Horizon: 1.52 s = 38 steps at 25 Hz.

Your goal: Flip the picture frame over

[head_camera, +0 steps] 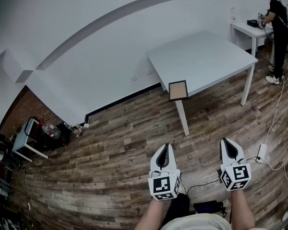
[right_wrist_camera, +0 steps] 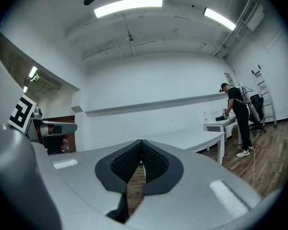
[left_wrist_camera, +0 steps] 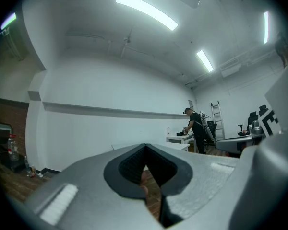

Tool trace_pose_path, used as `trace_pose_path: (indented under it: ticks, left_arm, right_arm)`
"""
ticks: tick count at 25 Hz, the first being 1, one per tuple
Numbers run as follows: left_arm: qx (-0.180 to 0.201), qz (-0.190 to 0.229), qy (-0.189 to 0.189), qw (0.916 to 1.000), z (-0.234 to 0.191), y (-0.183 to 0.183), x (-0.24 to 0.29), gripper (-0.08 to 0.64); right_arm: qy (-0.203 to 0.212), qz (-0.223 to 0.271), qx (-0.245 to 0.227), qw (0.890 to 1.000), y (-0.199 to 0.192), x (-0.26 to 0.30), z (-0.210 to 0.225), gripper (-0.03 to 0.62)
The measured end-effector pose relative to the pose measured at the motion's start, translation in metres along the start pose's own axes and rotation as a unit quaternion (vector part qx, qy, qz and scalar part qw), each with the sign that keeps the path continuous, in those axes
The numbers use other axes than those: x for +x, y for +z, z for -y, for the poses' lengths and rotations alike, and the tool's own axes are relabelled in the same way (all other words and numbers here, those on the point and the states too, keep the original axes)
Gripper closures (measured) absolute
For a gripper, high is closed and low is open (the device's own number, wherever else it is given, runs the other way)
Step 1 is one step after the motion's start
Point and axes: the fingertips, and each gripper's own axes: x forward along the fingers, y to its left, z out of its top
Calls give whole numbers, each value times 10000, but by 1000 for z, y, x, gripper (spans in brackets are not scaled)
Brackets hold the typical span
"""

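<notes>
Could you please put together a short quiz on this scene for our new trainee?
1. True or false: the left gripper is holding the picture frame.
2. Where is the picture frame? A) on the wood floor B) at a corner of the white table C) on the far desk
3. Fill in: the left gripper and right gripper both have jaws ____.
Key: 1 false; 2 B; 3 shut.

We're seeing a black-edged picture frame [head_camera: 178, 90] with a tan middle, a white table [head_camera: 216, 56], a brown wood-grain floor [head_camera: 110, 152], and black-and-white square markers on the whitish left gripper [head_camera: 165, 147] and right gripper [head_camera: 225, 141].
</notes>
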Motion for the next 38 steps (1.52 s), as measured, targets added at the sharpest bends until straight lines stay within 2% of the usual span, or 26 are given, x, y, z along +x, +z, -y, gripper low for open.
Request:
trace_pose_path:
  ticks: [7, 11, 18, 26, 32, 38]
  left_arm:
    - [-82, -2, -66, 9999, -38, -10, 45, 560]
    - [-39, -17, -64, 10000, -73, -20, 73, 560]
    - [-194, -106, -118, 9997, -139, -41, 125, 560]
    - [-340, -120, -226, 9991, -189, -47, 172, 560]
    - [-402, -96, -329, 9986, -196, -43, 199, 560]
    - [-264, -102, -410, 9988, -190, -44, 227, 560]
  right_arm:
    - [3, -142, -108, 9998, -5, 59, -12, 568]
    - [20, -244, -237, 9994, -12, 100, -28, 566]
    - [-64, -460, -335, 9984, -24, 176, -51, 568]
    - [-205, -464, -455, 9977, -17, 238, -71, 568]
    - [-297, -465, -540, 9970, -12, 260, -65, 568]
    - [-339, -438, -387, 9977, -16, 282, -47, 566]
